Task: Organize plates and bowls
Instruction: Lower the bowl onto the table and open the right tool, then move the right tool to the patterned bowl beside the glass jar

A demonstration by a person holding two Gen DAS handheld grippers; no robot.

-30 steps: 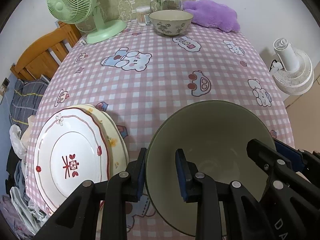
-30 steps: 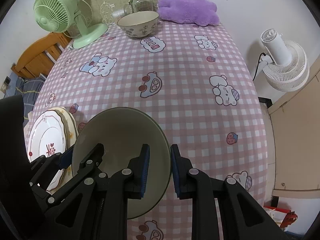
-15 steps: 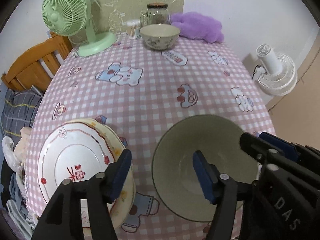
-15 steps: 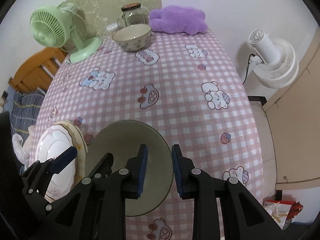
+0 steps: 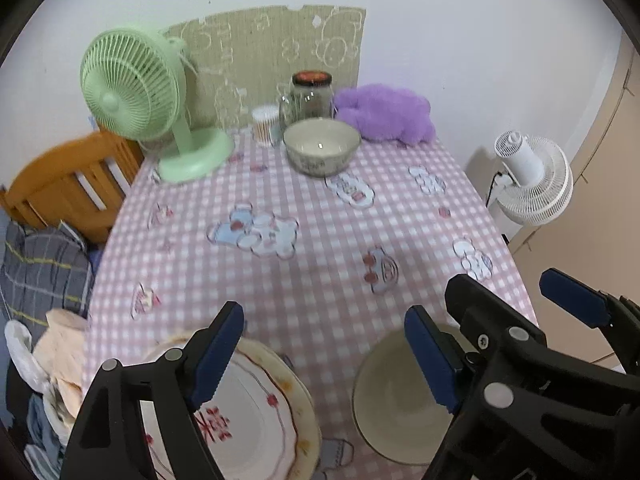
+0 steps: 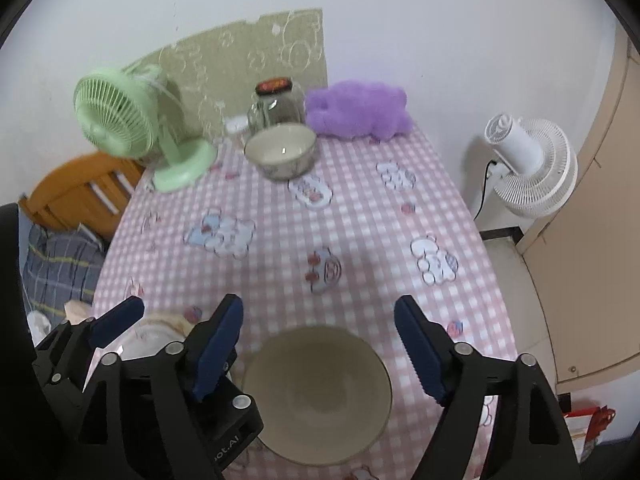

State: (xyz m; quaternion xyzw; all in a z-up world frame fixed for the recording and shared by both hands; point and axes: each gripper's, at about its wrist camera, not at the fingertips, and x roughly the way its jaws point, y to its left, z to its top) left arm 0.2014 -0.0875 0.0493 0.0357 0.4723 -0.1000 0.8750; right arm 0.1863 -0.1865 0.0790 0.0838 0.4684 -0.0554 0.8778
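- The grey bowl (image 6: 316, 396) sits on the desk (image 6: 320, 240), just right of the stacked plates (image 5: 256, 412).
- Left gripper (image 5: 324, 360) and right gripper (image 6: 320, 352): jaws have just been opening, now wide, holding nothing, above the grey bowl.
- A patterned bowl (image 5: 322, 152) stands well beyond the grey bowl.

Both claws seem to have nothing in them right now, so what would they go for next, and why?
Probably the patterned bowl at the far end. Both the left gripper and right gripper are open, the plain bowl sits beside the plates, and that far bowl stands alone.
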